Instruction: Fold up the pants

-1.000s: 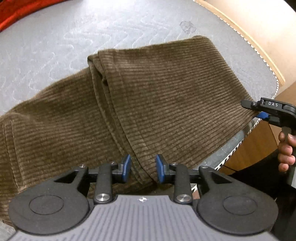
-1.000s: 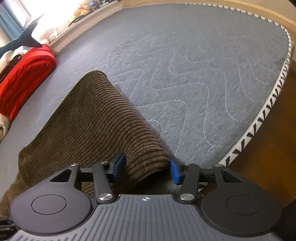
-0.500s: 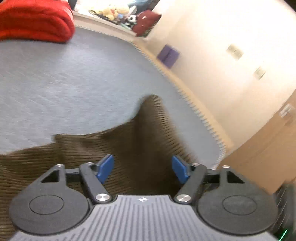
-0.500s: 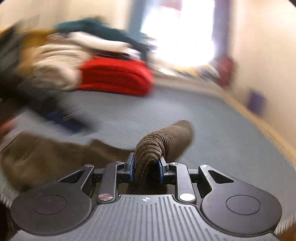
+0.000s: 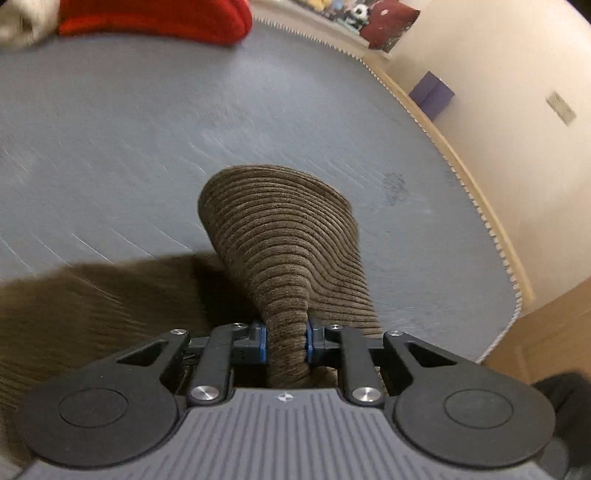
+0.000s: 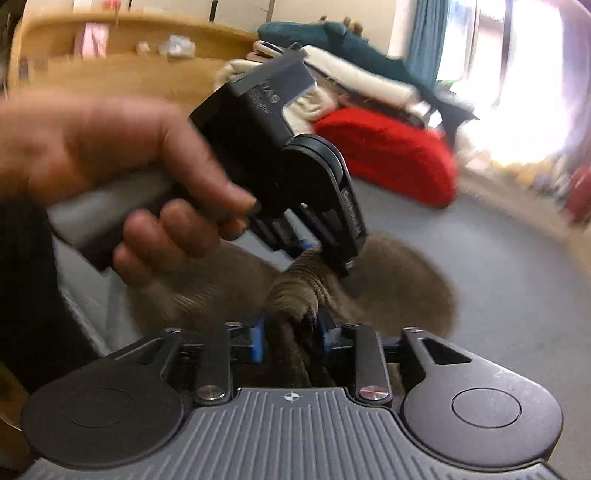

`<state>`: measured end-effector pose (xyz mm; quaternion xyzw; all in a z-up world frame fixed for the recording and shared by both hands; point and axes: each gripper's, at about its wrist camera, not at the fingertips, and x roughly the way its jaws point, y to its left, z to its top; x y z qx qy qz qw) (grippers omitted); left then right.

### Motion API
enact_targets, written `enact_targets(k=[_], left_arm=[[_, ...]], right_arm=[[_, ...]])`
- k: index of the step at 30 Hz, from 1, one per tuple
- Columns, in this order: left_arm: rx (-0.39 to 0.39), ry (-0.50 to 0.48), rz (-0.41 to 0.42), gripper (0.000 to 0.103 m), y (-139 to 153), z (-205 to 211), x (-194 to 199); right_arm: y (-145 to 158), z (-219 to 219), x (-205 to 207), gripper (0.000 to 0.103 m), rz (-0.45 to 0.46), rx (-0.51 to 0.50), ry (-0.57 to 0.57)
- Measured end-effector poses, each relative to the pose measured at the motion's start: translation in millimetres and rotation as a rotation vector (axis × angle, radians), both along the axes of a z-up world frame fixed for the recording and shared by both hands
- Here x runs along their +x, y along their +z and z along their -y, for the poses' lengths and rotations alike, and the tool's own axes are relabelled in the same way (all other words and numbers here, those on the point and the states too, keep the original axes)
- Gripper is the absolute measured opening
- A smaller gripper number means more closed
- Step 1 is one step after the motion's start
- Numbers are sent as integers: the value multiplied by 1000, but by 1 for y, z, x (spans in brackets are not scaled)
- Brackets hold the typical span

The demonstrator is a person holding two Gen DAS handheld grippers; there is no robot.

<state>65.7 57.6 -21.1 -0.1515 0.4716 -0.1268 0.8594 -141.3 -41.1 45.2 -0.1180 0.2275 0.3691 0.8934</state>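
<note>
I see the brown corduroy pants [image 5: 284,236] lifted off the grey mattress [image 5: 110,147], a bunched edge pinched tight in the left gripper [image 5: 286,341] and another bunch clamped in the right gripper [image 6: 291,332]. The rest drapes blurred at near left. Bare mattress runs far and right to its piped edge [image 5: 491,229]. A red blanket [image 5: 155,16] sits at far left.

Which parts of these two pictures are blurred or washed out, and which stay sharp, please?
Left wrist view: the left claw and the bunched pants it grips are sharp; the mattress streaks with motion blur. Right wrist view: the hand and background smear, and the window is blown out by glare; the right claw stays crisp.
</note>
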Motion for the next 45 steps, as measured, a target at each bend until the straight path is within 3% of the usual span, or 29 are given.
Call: enact_targets(k=[3,6,10,11,13,14,15,16,19,22,26,34,36,38,41,45], left_arm=[[12,53,-3,20,4,-48,-12],[10,119,-13,20,9,-108,-36],[51,218,-31,22,14,-176,-71],[63,257,-52,28,9,-191,-78],[70,329,-89,52,0,-216,-86],[44,368,-101,71,-8,-227,-90],[9,384,-97,83,-11,-237,-92],[-40,397,-99,85,-18,-244,-95],[-161,423,-135,85,-41,-258,-94],[-196,407,-147,85,-54,-260,-92],[-215,368,-163,86,-73,-253,-79],[-281,362,-162,91,-106,-243,-57],[-281,352,-161,90,-110,-238,-52],[-268,334,-148,81,-109,-231,-47],[-232,311,-129,68,-102,-227,-44],[-236,303,-97,49,-91,-216,-37]], right_arm=[[14,2,15,46,-180,209,83],[20,7,35,54,-311,365,76],[3,-3,66,56,-417,348,-107],[-5,-8,75,56,-436,309,-174],[-19,-15,88,57,-486,245,-267],[-28,-20,95,57,-527,216,-305],[-38,-23,103,58,-565,201,-334],[-47,-26,109,58,-601,192,-356],[-69,-35,124,61,-715,201,-393],[-78,-47,131,74,-752,223,-407],[-88,-52,144,83,-782,246,-414],[-106,-42,159,85,-859,293,-422],[-107,-43,159,79,-855,296,-418],[-104,-44,158,57,-834,299,-407],[-97,-42,152,36,-789,318,-391],[-73,-32,145,29,-715,396,-355]])
